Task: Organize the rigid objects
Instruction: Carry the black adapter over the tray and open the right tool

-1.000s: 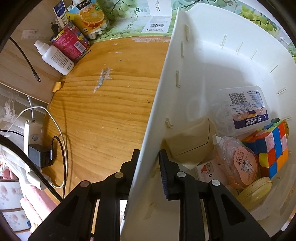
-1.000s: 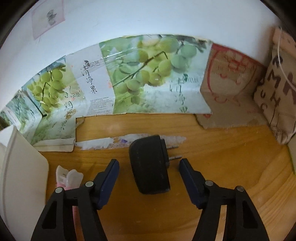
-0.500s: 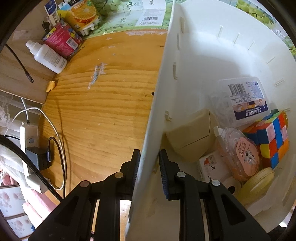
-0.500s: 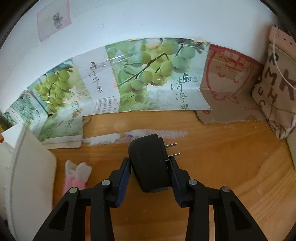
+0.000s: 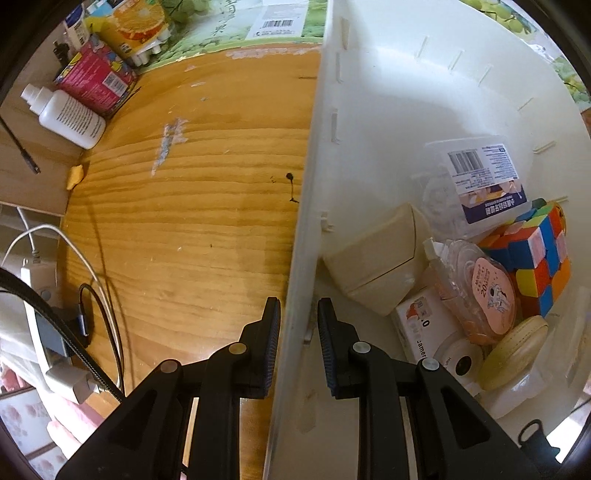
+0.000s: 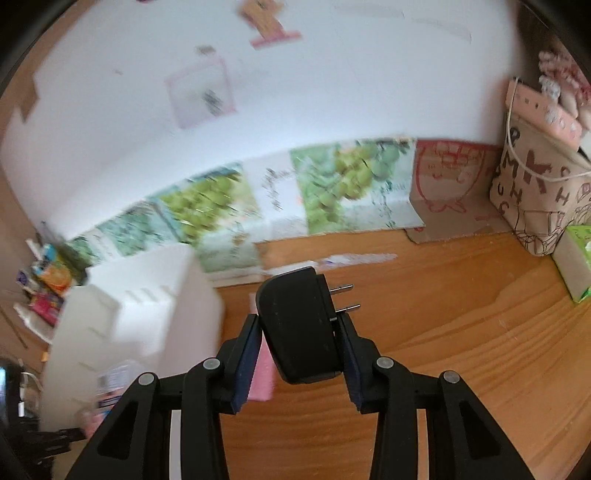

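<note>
My left gripper [image 5: 297, 334] is shut on the near wall of a white plastic bin [image 5: 388, 110]. The bin holds a colour cube [image 5: 535, 258], a clear labelled box [image 5: 476, 177], a beige case [image 5: 376, 266], a round refill bottle [image 5: 476, 291] and small white boxes. My right gripper [image 6: 299, 347] is shut on a black plug adapter [image 6: 299, 325], prongs pointing right, held above the wooden table. The white bin [image 6: 140, 314] shows blurred to the left in the right wrist view, with a pink object [image 6: 262, 373] on the table behind the adapter.
A white bottle [image 5: 66, 114], a red packet [image 5: 96, 77] and an orange juice pack [image 5: 136, 26] stand at the table's far left. A power strip with cables [image 5: 40, 314] lies at left. A patterned bag [image 6: 539, 184] and a green box [image 6: 576, 262] stand at right.
My right gripper closed on the black adapter and lifted it off the table, swinging left toward the bin. My left gripper kept its hold on the bin wall.
</note>
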`<state>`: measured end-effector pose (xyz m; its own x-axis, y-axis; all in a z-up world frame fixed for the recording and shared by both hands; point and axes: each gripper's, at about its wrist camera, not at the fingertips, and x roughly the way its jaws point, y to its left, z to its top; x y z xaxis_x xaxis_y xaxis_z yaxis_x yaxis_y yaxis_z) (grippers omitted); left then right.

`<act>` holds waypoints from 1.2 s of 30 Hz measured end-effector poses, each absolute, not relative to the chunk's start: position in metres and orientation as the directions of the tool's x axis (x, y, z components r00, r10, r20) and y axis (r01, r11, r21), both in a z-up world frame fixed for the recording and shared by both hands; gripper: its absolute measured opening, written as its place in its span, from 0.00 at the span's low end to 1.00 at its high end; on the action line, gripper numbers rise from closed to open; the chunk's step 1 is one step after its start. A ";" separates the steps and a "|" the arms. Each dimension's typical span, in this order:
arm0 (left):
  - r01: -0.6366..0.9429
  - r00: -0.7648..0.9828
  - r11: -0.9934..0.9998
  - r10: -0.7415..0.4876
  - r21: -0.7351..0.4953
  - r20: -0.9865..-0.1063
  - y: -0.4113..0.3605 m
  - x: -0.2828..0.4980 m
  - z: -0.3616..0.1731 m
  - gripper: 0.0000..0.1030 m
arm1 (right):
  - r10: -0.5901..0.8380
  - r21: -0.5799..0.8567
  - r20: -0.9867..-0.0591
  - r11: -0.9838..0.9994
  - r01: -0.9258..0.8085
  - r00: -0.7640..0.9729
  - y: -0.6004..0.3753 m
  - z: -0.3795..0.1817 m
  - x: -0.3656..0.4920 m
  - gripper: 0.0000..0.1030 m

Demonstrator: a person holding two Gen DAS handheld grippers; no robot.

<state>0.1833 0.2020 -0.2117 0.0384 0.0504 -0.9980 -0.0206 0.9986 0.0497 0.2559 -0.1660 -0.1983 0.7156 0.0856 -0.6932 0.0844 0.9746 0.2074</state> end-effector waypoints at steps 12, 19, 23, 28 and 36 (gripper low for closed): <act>0.021 0.053 1.000 0.018 0.020 -0.998 0.195 0.173 -0.215 0.23 | 0.264 0.254 -0.624 0.958 -0.129 0.736 -0.105 -0.153 0.205 0.40; 0.015 0.058 1.000 0.013 0.014 -0.998 0.195 0.168 -0.212 0.23 | 0.355 0.226 -0.645 0.934 -0.275 0.677 -0.059 -0.158 0.190 0.40; 0.011 0.062 1.000 0.017 0.017 -0.998 0.195 0.162 -0.208 0.23 | 0.394 0.211 -0.660 0.914 -0.345 0.640 -0.039 -0.167 0.183 0.47; 0.005 0.055 1.000 0.030 0.030 -0.998 0.196 0.154 -0.207 0.23 | 0.400 0.173 -0.655 0.905 -0.389 0.641 -0.030 -0.169 0.177 0.61; -0.045 0.064 0.998 0.047 0.045 -0.997 0.205 0.144 -0.198 0.23 | 0.354 0.179 -0.660 0.931 -0.319 0.663 -0.061 -0.167 0.187 0.61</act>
